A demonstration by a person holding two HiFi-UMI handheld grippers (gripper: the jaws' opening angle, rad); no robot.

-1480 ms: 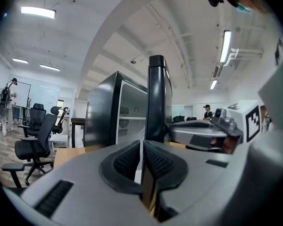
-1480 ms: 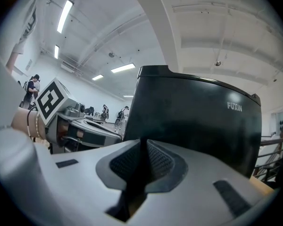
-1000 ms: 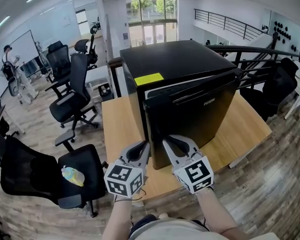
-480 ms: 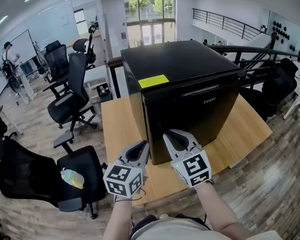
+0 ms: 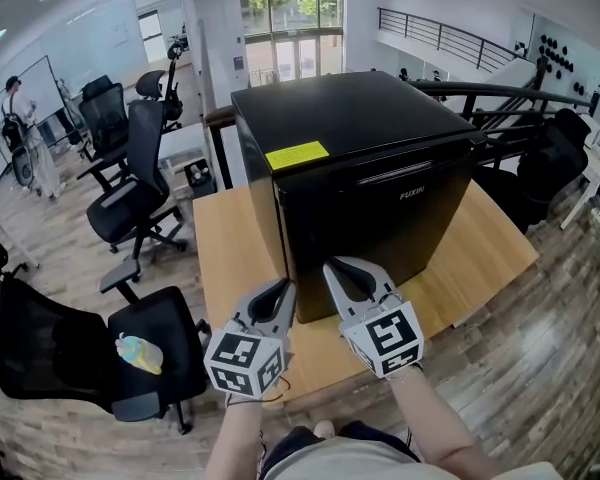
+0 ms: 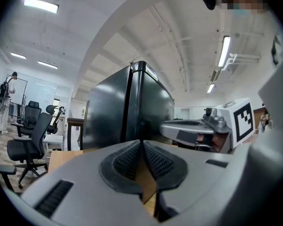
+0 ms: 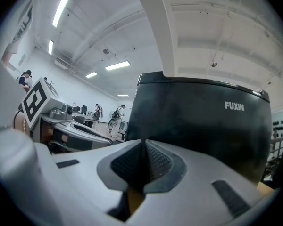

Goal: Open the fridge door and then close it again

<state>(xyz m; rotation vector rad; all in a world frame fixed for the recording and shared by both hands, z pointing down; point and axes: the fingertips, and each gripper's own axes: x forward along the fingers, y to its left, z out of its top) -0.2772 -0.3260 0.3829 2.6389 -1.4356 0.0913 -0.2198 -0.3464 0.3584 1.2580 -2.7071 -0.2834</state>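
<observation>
A black FUXIN mini fridge (image 5: 370,158) stands on a wooden table (image 5: 230,258), its door flush with the cabinet and a yellow label (image 5: 297,155) on top. My right gripper (image 5: 332,268) is shut and empty, its tip at the lower left of the door front; the door (image 7: 203,126) fills its view beyond the tips (image 7: 144,142). Its jaws have just closed a little further with nothing between them. My left gripper (image 5: 285,288) is shut and empty, beside the fridge's front left corner (image 6: 127,107), tips (image 6: 141,142) together. Each gripper view shows the other gripper alongside.
Black office chairs (image 5: 140,198) stand left of the table; the nearest one (image 5: 100,358) has a yellowish object (image 5: 138,353) on its seat. A dark railing (image 5: 520,118) runs behind the fridge at right. A person (image 5: 18,118) stands far off at left. The table's front edge is just below the grippers.
A second ago the fridge door stood slightly ajar; now it sits flush. The right gripper stayed at the door front, and the left gripper kept its place.
</observation>
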